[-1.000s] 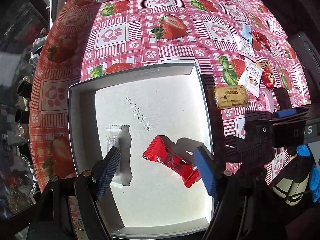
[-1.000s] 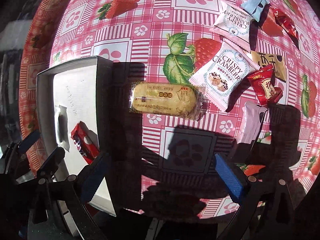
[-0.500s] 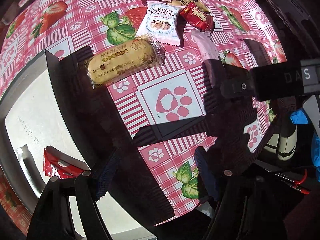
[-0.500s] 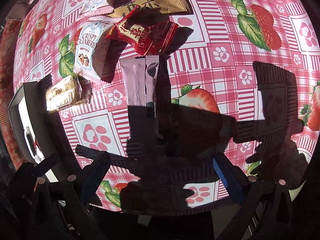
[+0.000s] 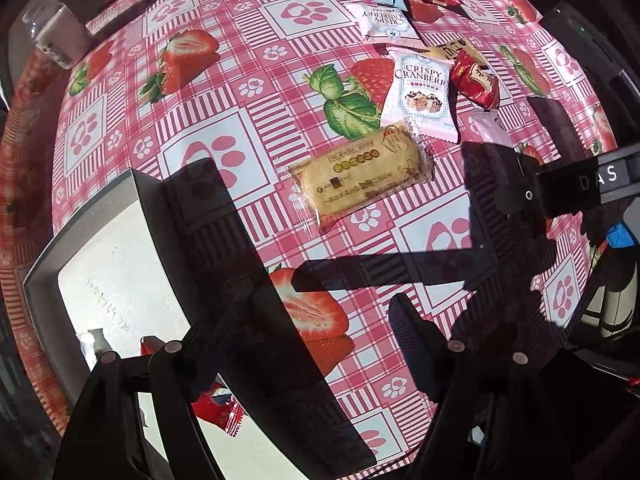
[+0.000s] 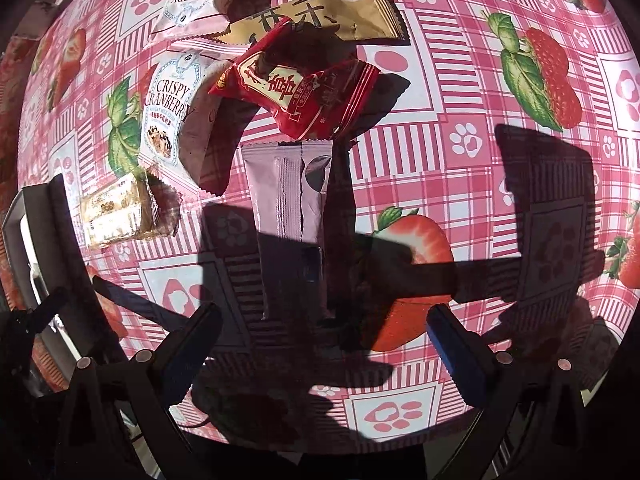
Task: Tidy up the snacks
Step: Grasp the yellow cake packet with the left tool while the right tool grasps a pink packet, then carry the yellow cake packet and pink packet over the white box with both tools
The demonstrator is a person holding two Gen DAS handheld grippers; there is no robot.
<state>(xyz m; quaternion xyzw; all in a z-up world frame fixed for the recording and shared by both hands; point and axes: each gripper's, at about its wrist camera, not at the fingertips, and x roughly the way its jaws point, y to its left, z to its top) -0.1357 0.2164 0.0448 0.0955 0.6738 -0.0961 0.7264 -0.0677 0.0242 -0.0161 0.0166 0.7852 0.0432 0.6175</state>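
Looking down from the left wrist, the left claw (image 5: 320, 340) stood wide open and empty above the table (image 5: 280, 40), over a printed strawberry. A yellow cake packet (image 5: 362, 174) lay just beyond it, with a white cranberry pack (image 5: 424, 96) behind that. At lower left, the grey box (image 5: 120, 272) held a red candy (image 5: 218, 408), partly hidden by the claw. From the right wrist, the right claw (image 6: 324, 344) also stood wide open, holding nothing, with a pale purple packet (image 6: 288, 196) lying on the table just ahead of its fingers. A red packet (image 6: 296, 92) lay just beyond the purple one.
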